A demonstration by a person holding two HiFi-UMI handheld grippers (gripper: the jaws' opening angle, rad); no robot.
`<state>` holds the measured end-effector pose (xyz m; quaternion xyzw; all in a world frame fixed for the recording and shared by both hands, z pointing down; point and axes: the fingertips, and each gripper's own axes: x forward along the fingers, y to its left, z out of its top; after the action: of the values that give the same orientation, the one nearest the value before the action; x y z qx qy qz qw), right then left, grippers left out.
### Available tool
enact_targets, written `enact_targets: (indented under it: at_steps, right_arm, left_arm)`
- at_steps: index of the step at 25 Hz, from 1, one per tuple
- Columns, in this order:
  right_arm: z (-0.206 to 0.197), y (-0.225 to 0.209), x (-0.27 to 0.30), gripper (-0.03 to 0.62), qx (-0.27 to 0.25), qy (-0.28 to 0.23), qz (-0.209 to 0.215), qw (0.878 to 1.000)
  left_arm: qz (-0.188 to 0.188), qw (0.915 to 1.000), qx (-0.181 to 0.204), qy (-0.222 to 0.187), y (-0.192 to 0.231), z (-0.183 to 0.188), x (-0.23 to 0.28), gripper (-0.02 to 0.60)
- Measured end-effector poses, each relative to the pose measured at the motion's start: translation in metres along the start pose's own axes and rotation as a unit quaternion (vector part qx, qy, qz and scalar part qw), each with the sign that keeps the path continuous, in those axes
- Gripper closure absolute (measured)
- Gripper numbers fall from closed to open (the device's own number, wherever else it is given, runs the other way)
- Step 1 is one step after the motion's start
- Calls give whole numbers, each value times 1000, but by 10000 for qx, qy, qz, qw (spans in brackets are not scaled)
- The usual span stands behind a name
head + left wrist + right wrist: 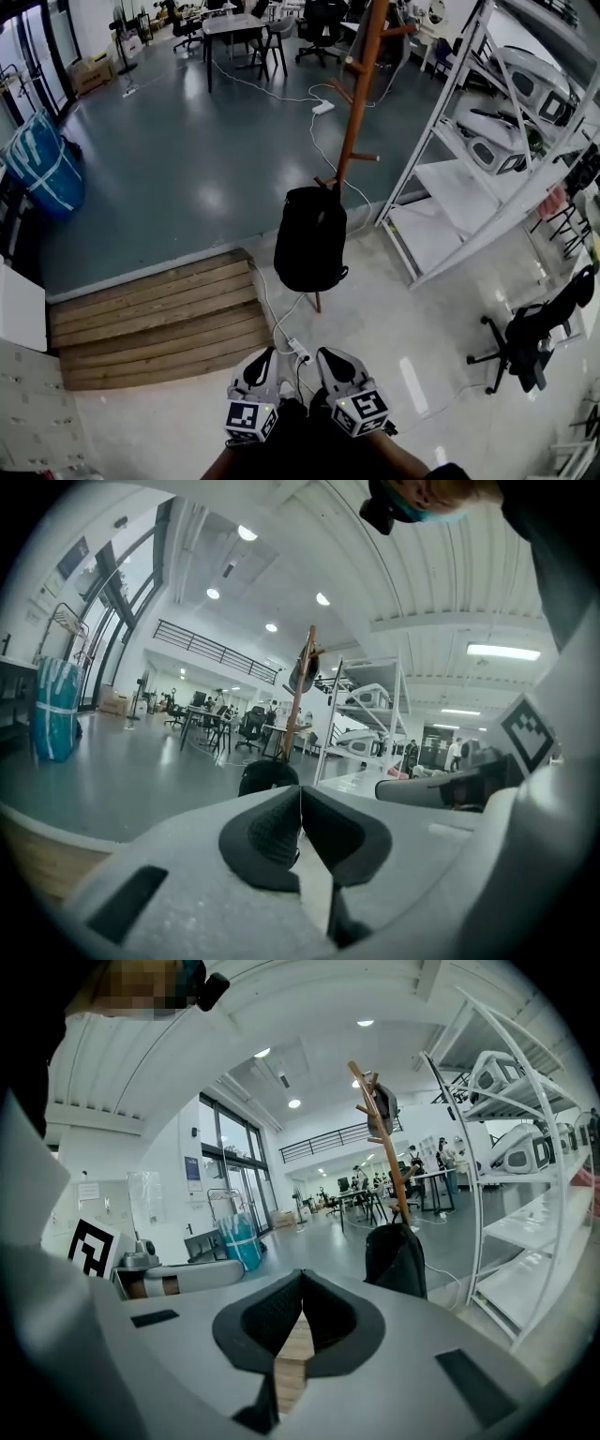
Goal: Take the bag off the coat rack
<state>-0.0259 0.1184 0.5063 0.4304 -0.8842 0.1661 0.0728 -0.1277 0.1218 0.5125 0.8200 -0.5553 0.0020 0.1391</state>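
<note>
A black backpack (310, 239) hangs low on a tall wooden coat rack (359, 101) that stands on the floor ahead of me. It also shows in the left gripper view as the backpack (267, 776) under the rack (301, 697), and in the right gripper view as the backpack (395, 1259) on the rack (389, 1152). My left gripper (263, 363) and right gripper (329, 359) are side by side at the bottom of the head view, well short of the bag. Both are shut with nothing between the jaws.
Wooden steps (159, 319) lie to the left, and a white power strip with cables (300, 352) runs on the floor toward the rack. A white metal shelving unit (487, 141) stands at right, a black office chair (530, 337) beside it. A blue bag (42, 164) sits far left.
</note>
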Motion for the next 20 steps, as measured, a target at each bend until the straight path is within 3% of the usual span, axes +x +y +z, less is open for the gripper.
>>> enact_targets:
  at_steps: [10, 20]
  right_arm:
    - [12, -18, 45, 582, 38, -106, -27, 9999]
    - [39, -73, 95, 582, 30, -186, 16, 9998]
  left_arm:
    - [-4, 9999, -71, 121, 28, -5, 30, 563]
    - [116, 9998, 39, 140, 49, 9, 100, 563]
